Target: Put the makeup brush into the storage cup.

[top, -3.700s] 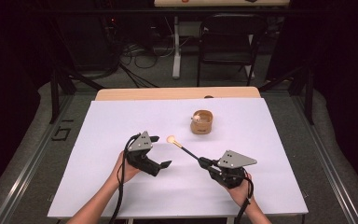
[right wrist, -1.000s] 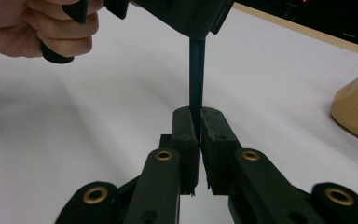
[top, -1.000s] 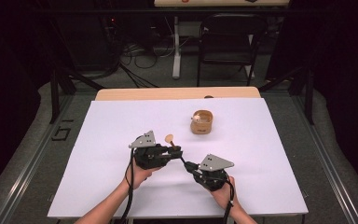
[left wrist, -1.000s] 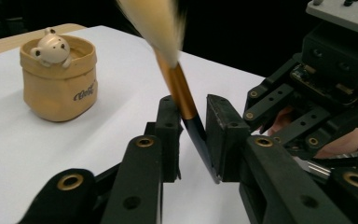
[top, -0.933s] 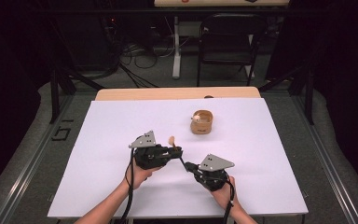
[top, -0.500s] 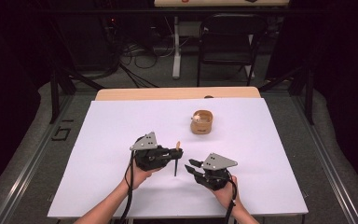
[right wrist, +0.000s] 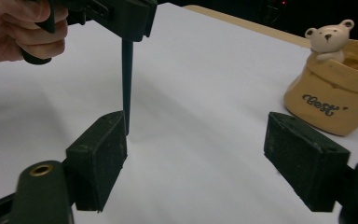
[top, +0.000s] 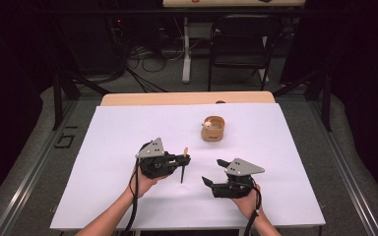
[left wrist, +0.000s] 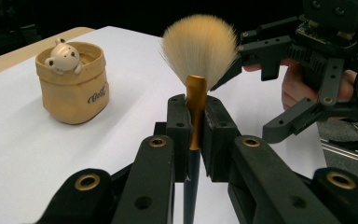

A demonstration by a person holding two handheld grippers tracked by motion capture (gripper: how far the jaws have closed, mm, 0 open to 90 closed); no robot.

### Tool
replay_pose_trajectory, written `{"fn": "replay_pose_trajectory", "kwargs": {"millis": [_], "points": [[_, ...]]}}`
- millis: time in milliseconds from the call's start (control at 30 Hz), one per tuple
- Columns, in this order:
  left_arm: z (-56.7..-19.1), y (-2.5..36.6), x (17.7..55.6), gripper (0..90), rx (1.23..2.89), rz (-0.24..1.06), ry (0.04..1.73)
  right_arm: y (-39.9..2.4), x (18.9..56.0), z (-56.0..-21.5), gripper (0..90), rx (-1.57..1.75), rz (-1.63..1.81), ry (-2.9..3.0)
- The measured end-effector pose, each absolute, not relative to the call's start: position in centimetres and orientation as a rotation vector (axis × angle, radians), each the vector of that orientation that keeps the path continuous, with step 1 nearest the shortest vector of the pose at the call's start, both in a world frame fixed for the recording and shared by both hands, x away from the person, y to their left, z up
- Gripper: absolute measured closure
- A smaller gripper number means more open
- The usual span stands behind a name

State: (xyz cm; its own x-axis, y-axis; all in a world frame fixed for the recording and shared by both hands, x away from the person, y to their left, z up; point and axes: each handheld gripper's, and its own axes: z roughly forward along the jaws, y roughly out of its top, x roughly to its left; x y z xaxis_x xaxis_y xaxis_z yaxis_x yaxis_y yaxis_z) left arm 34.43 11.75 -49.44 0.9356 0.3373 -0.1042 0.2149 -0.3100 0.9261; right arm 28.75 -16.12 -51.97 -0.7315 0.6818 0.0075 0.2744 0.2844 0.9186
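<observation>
My left claw (left wrist: pixel 196 126) is squeezed tight on a makeup brush (left wrist: pixel 197 70). The two black jaws pinch the gold part of the brush, just under the soft fluffy hairs. The hairs point up and fan out wide. The dark handle hangs straight down from the claw, and its thin end is close to the white table (top: pixel 128 128); I cannot tell if it touches. From the high view my left claw (top: pixel 179 161) sits near the middle of the table, a bit toward my side, with the brush (top: pixel 183 164) standing up in it. My right claw (right wrist: pixel 209 158) is wide open and has nothing in it. Its two flat black pads are far apart, with bare white table between them. In the high view my right claw (top: pixel 211 173) is just to the right of the brush and points at it, but does not touch it. In the right gripper view the dark brush handle (right wrist: pixel 127 79) hangs down just past the left pad. A little tan pot (top: pixel 213 129) stands farther back on the table, well apart from both claws. It looks like a small sack, with a tiny bear (left wrist: pixel 66 58) peeking over its rim and a word written on its side.
</observation>
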Motion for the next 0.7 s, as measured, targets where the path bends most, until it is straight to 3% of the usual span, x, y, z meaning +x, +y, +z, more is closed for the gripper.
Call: {"fn": "replay_pose_trajectory", "kwargs": {"millis": [700], "points": [[-48.7, 11.9, 35.3, 82.8, 1.918, 0.177, 0.403, -18.6, 28.5, -51.8, 3.7, 0.905, 1.378, 2.161]]}}
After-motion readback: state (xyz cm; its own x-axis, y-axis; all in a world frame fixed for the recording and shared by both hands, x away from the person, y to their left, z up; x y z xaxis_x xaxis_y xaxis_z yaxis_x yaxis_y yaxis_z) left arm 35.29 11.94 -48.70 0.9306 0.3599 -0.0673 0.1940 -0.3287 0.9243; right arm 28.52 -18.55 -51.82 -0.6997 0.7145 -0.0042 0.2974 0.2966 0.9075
